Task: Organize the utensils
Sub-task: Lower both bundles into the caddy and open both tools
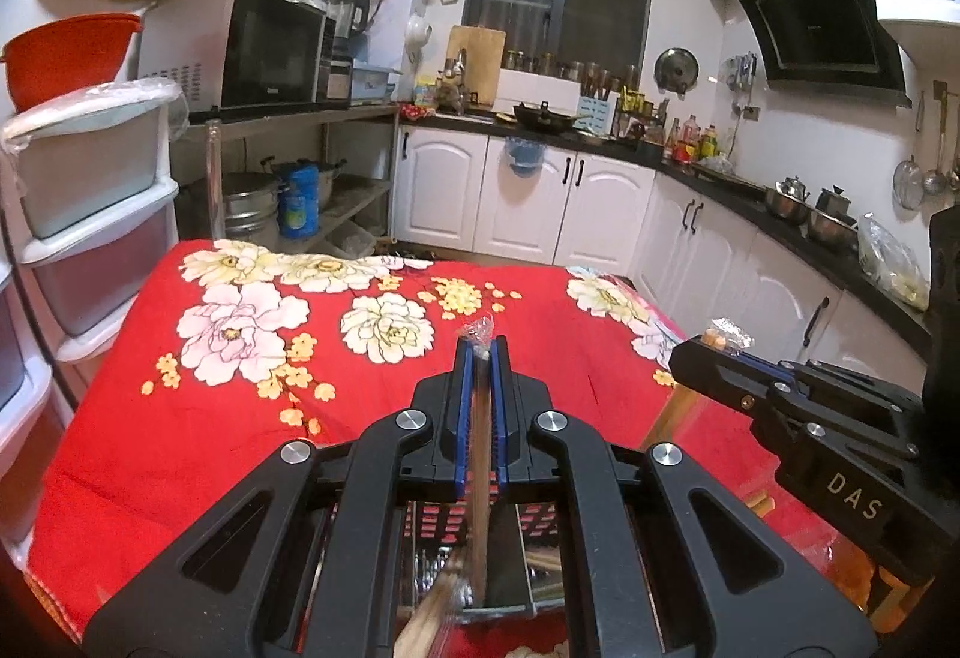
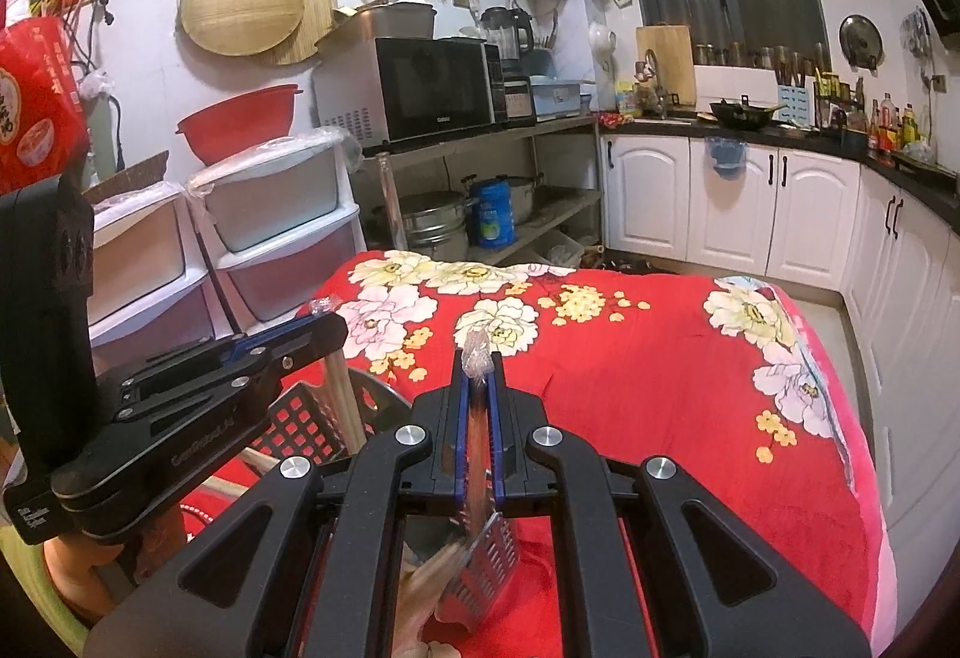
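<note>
Chopsticks [image 1: 478, 418], plastic-wrapped, stand pinched in our left gripper [image 1: 480, 352]; our right gripper [image 2: 478, 364] clamps another pair [image 2: 477, 418]. We judge both are mid-transfer, next lowered into the 1 black basket [image 2: 306, 418].

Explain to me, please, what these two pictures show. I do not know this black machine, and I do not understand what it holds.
No robot: a person holds two hand grippers, each carrying a camera looking along its fingers. One picture is from the left gripper, the other from the right gripper. Each is shut on a plastic-wrapped pair of chopsticks: left, right. Below lies a red flowered cloth; a black slotted utensil basket stands near the camera.
</note>
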Demonstrator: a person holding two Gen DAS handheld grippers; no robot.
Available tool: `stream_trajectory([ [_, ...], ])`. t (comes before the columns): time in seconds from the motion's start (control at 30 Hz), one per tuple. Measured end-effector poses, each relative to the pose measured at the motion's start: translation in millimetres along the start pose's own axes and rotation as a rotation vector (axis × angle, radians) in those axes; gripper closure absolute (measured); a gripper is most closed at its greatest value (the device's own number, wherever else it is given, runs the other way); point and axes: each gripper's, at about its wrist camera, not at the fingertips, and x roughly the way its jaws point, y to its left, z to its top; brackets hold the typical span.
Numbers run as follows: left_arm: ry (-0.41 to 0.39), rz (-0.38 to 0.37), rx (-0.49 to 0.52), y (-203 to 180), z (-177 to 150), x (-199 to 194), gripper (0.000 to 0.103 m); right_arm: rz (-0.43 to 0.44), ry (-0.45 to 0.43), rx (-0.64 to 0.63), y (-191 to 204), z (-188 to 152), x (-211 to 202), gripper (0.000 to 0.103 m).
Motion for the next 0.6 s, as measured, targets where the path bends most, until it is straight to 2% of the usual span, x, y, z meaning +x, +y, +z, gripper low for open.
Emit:
stream_trajectory([
  [0.33, 0.049, -0.024, -0.014, 1.2, -3.4, -4.7, 0.101, -0.007, 0.016, -0.006, 2.2, -5.3, -7.1, 0.096],
  [0.43, 0.056, -0.029, -0.017, 1.6, -3.1, -7.3, 0.1, -0.008, 0.015, -0.004, 2.5, -5.2, -10.8, 0.088],
  [0.6, 0.071, -0.032, -0.023, 2.0, -2.6, -12.9, 0.089, -0.015, 0.009, -0.011, 6.0, -3.9, -19.7, 0.078],
])
